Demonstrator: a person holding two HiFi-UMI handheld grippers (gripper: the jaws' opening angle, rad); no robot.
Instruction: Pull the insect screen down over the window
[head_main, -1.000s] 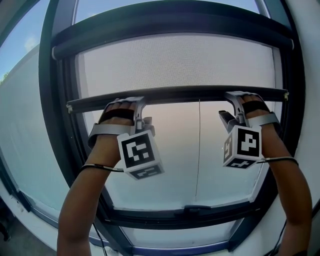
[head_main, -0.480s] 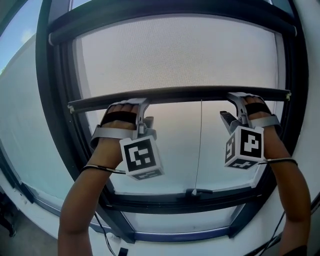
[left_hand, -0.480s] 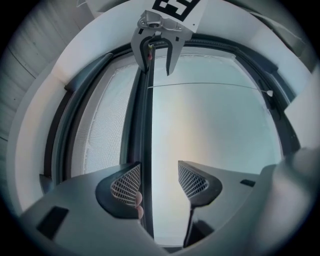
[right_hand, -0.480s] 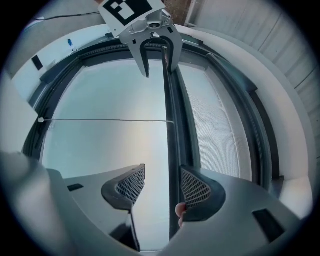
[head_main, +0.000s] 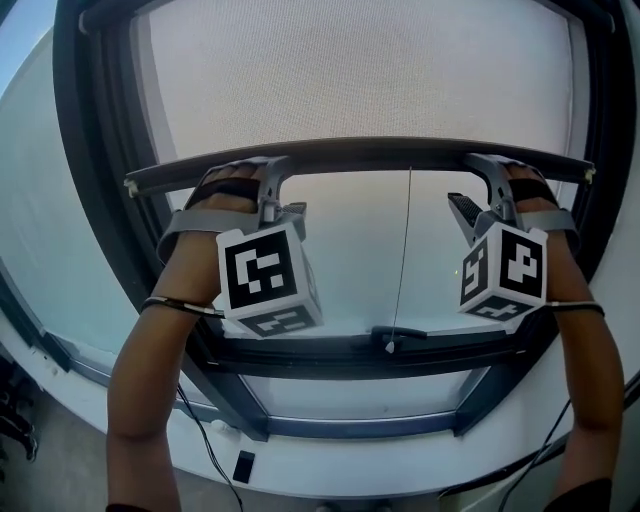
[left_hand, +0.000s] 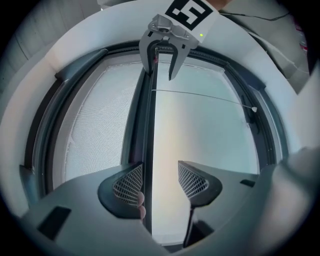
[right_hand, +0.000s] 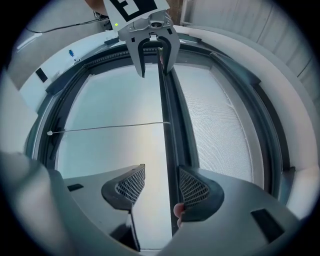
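The insect screen's grey mesh (head_main: 360, 70) hangs from the top of the window down to its dark bottom bar (head_main: 370, 155). My left gripper (head_main: 275, 195) hooks over that bar near its left end and my right gripper (head_main: 480, 195) near its right end. In the left gripper view the bar (left_hand: 148, 115) runs between the open jaws of the left gripper (left_hand: 160, 172), against the left pad, with a clear gap to the other. In the right gripper view the bar (right_hand: 169, 110) lies against the right pad of the open right gripper (right_hand: 161, 175). Fingertips show beside each bar-side pad.
A thin pull cord (head_main: 403, 250) dangles from the bar down to the dark lower window frame (head_main: 300, 355), near a handle (head_main: 398, 332). Dark frame posts stand at both sides. Below runs a white sill (head_main: 330, 465) with a cable and a small black object (head_main: 243, 466).
The bar and both grippers have come down together, and more mesh shows above the bar. The lower window frame now sits closer under the grippers.
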